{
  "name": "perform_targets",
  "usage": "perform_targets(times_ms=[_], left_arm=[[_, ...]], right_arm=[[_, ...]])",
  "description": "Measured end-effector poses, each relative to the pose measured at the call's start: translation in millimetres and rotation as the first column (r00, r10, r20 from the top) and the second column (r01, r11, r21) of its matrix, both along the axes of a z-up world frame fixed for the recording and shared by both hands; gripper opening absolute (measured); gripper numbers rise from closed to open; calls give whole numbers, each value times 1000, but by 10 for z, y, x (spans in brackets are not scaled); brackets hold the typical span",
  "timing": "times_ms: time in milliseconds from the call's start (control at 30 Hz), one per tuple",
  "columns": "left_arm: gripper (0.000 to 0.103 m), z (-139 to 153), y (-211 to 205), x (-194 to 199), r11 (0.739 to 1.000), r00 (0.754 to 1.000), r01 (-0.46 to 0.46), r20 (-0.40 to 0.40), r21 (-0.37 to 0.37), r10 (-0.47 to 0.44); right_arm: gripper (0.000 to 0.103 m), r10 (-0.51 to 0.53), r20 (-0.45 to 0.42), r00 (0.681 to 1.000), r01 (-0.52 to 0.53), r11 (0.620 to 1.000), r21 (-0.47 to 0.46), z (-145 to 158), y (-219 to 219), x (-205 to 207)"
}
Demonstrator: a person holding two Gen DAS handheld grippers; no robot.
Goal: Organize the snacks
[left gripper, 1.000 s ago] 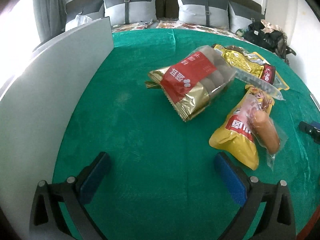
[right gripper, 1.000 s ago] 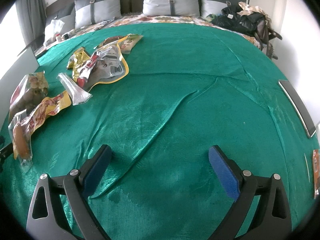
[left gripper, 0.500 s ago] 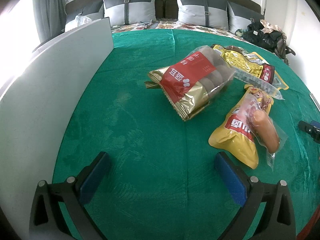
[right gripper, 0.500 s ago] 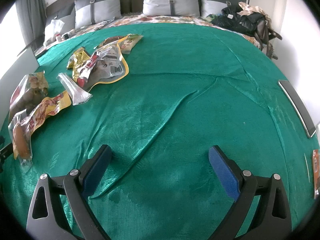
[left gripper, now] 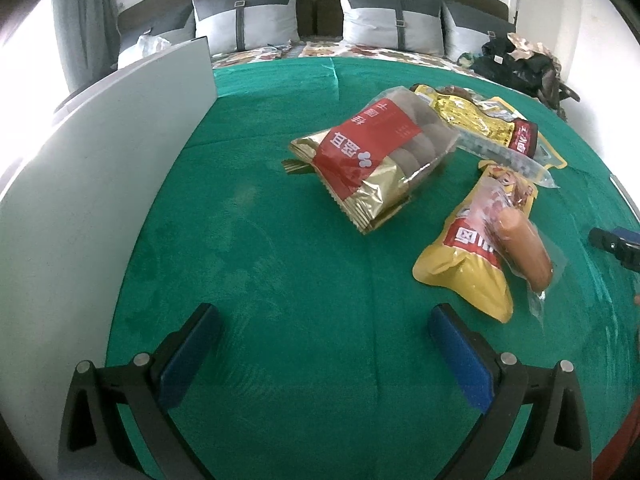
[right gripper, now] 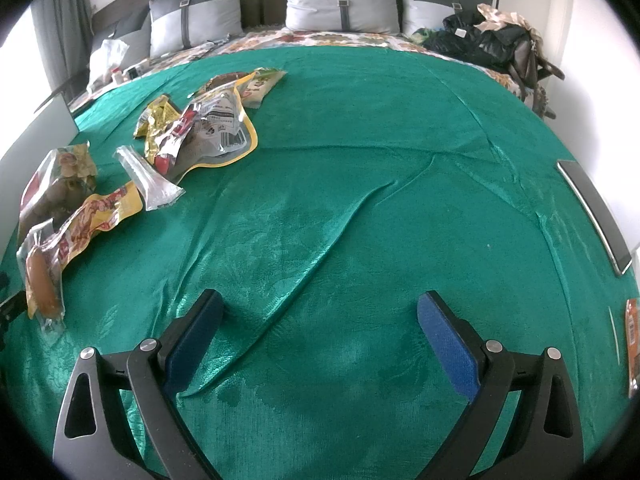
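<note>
Left gripper (left gripper: 320,320) and right gripper (right gripper: 318,306), fingers spread wide, nothing between them, both over bare green blanket (left gripper: 248,240). Beyond the left gripper: sausage pack (left gripper: 486,248) (yellow, one sausage in clear film), then red-and-gold biscuit bag (left gripper: 376,156), then yellow pouches (left gripper: 480,120) touching it. White panel (left gripper: 92,168) upright along the left edge. Grey pillows (right gripper: 340,0) farthest.

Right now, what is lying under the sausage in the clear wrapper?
The sausage lies on a yellow snack bag, covering part of its print. Green cloth is below.
</note>
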State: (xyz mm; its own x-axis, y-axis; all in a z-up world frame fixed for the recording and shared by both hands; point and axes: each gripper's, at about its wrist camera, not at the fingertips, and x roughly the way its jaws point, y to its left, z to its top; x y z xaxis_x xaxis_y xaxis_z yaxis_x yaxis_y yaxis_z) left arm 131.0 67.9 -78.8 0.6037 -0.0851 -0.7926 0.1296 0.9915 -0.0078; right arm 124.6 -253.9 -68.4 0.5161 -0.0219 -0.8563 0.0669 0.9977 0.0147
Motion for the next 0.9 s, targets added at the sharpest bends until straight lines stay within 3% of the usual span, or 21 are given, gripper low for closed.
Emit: perform_targets(times_ms=[400,467,500,567,633,700,800,900], left_arm=[[103,-2,36,-46,1000,1000,26,3,-2,-26],[103,-5,35,-46,1000,1000,25,3,-1,-25],[103,-3,35,-44,1000,1000,25,3,-2,-25],[103,-7,33,-47,1000,1000,26,3,-2,-26],[103,-7,32,-46,1000,1000,26,3,-2,-26],[103,-8,32,-46,1000,1000,26,3,-2,-26],[103,-9,31,-45,1000,1000,26,3,-2,-26],[103,-12,28,-46,1000,1000,26,3,-2,-26]], right_arm=[[99,0,0,1000,0,1000,-2,0,11,-2],[99,9,-33,999,-9,1000,10,11,31,31],[99,29,-59,998,-27,999,44,34,70,61],[98,125,-63,990,-108,968,227,114,225,100],[97,233,-67,970,-198,922,334,176,490,149],[97,358,-76,931,-311,883,351,214,854,203],[95,535,-128,835,-490,829,269,173,1453,266],[93,595,-168,786,-569,802,181,88,1779,288]])
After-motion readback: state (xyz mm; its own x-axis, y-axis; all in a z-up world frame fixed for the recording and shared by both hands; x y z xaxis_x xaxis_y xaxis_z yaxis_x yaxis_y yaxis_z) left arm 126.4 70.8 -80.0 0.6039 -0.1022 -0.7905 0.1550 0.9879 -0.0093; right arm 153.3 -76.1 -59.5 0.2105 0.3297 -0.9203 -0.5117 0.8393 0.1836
